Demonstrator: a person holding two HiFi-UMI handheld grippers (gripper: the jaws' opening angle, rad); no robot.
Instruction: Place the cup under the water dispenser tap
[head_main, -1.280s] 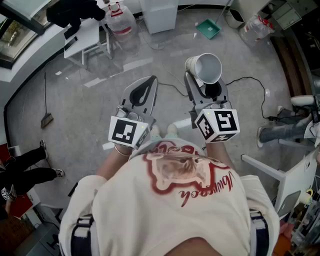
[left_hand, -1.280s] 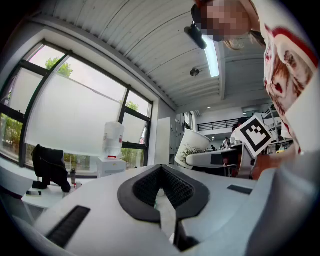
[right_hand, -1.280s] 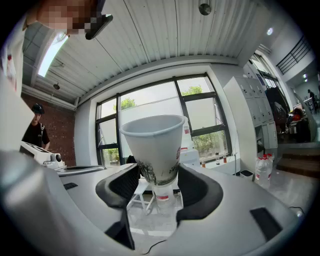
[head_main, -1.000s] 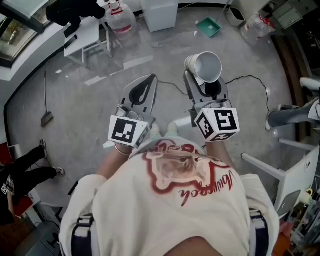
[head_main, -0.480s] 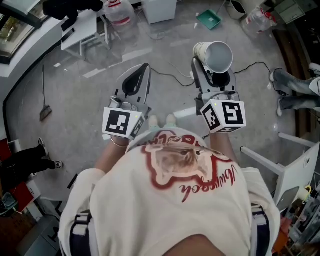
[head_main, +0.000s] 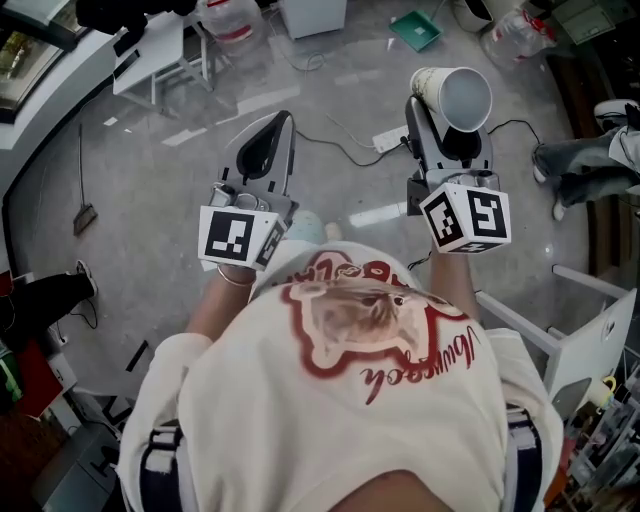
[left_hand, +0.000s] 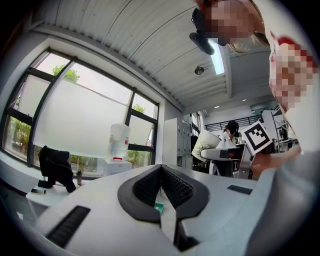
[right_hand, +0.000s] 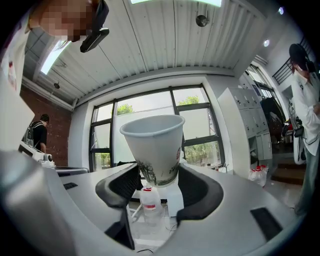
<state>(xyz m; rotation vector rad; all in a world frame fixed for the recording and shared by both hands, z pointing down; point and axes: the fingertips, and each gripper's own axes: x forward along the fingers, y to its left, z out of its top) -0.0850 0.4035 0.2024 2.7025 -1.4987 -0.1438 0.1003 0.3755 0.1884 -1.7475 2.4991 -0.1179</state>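
– Left side, entry one?
– Left hand-held gripper (head_main: 277, 125): I log the jaws pressed together with nothing between them, held above the floor (head_main: 140, 200).
– Right side?
– Right hand-held gripper (right_hand: 159, 181): clamped on the base of a white paper cup (right_hand: 153, 142), mouth up, carried in the air. A water jug (right_hand: 149, 202) stands on the floor beyond.

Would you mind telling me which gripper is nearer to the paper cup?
Right. The right gripper grips the cup by its base; the left gripper, shut and empty, sits apart to its left.
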